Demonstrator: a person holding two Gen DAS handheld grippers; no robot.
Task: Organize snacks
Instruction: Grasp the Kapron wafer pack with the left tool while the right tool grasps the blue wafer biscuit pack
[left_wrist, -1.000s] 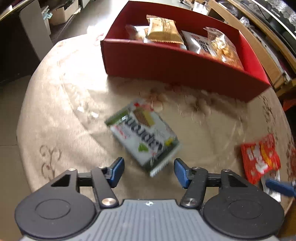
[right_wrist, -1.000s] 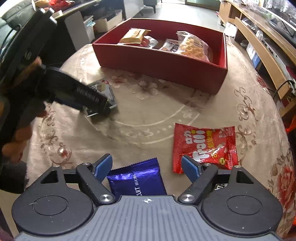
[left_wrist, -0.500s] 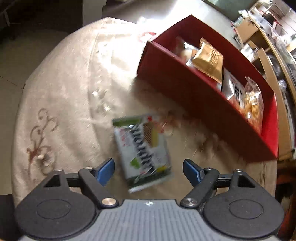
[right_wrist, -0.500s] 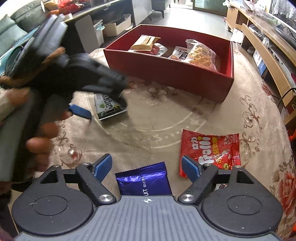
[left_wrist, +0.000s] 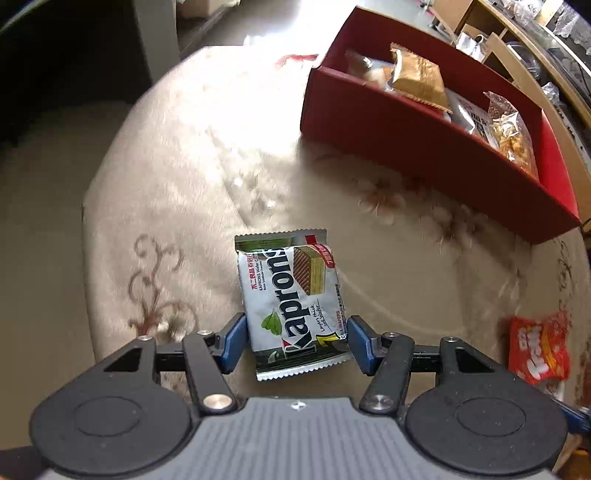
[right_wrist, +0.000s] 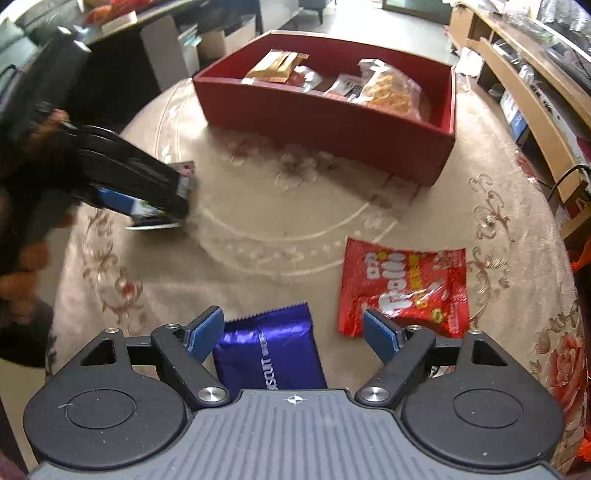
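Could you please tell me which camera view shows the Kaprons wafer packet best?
The left wrist view: the wafer packet lies face up, label readable, between the left gripper pads. The right wrist view shows only its edge under that gripper.

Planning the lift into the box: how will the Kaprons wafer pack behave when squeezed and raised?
The Kaprons wafer pack looks blocky, so probably stiff and light. Its glossy wrapper may slip between the left hand-held gripper's pads. Wafers likely crack under a hard squeeze.
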